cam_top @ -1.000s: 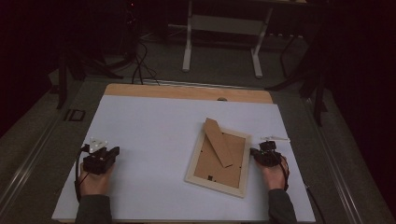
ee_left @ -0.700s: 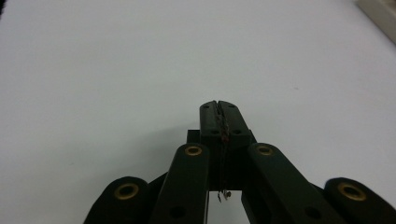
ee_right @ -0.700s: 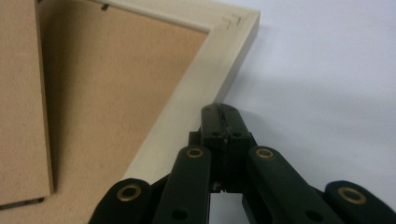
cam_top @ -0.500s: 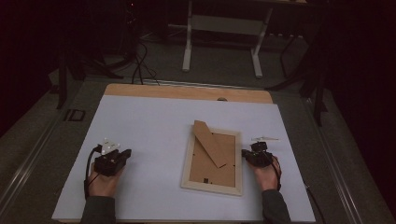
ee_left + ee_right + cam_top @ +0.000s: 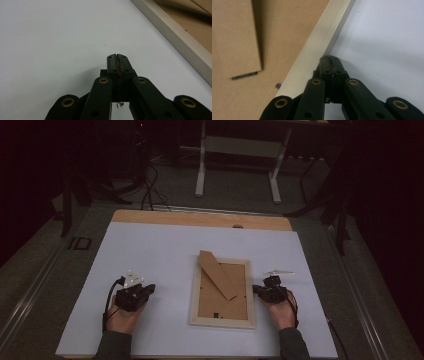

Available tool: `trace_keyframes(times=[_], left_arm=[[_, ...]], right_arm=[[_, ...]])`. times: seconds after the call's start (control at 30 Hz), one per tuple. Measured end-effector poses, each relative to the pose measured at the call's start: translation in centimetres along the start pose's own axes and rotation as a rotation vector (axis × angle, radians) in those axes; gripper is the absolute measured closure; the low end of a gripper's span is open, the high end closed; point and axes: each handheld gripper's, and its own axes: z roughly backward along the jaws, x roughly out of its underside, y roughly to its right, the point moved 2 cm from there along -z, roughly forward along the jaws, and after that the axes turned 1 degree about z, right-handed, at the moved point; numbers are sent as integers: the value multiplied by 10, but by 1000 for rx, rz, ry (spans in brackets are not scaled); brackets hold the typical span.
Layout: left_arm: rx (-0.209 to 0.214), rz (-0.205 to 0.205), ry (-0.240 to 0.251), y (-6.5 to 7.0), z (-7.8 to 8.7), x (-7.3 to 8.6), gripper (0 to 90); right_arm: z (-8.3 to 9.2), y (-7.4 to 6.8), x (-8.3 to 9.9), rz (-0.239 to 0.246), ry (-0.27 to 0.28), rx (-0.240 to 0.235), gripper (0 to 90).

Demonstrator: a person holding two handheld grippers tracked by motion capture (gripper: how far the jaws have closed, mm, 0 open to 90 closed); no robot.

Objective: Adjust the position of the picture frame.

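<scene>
A light wooden picture frame [image 5: 222, 322] lies face down in the middle of the white table top [image 5: 160, 250]. Its brown backing board [image 5: 220, 302] and folded stand flap [image 5: 216, 271] face up. My right gripper [image 5: 257, 289] is shut and empty, its tip against the frame's right rail [image 5: 322, 47]; its closed tip [image 5: 331, 59] meets the rail's outer edge. My left gripper [image 5: 150, 289] is shut and empty on the bare sheet, a short gap left of the frame. In the left gripper view its closed tip [image 5: 117, 57] points along the sheet, with the frame's rail [image 5: 175, 37] off to the right.
A strip of bare wood [image 5: 200, 218] runs along the table's far edge. Beyond it are a dark floor with cables [image 5: 147, 185] and the white legs of a stand [image 5: 202, 165]. Dark rails flank the table on both sides.
The right gripper moved left against the frame, which slid left and turned from tilted to square with the table. The left gripper moved right toward the frame.
</scene>
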Motion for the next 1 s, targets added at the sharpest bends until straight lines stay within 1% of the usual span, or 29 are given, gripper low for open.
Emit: trace_keyframes(times=[0.17, 0.4, 0.53, 0.67, 0.7, 0.8, 0.83, 0.9, 1.0], left_arm=[[43, -32, -16, 16, -8, 0, 900], [83, -75, -51, 33, -18, 1, 900], [99, -85, -57, 40, -21, 2, 900], [115, -99, -73, 45, -24, 3, 900], [122, -101, -83, 47, -25, 4, 900], [138, -108, -91, 52, -27, 5, 900], [127, -110, -89, 54, -27, 6, 900], [130, -102, -90, 53, -27, 6, 900], [125, -102, -90, 53, -27, 6, 900]], right_arm=[[-1, -8, 1, 16, -8, -18, 900], [-6, -19, -2, 33, -9, -44, 900], [-9, -24, -4, 38, -15, -54, 900], [-13, -28, -7, 44, -17, -61, 900], [-14, -30, -8, 46, -18, -61, 900], [-17, -34, -11, 62, -23, -63, 900], [-17, -36, -12, 66, -27, -62, 900], [-19, -38, -15, 72, -27, -50, 900], [-19, -39, -19, 65, -22, -52, 900]])
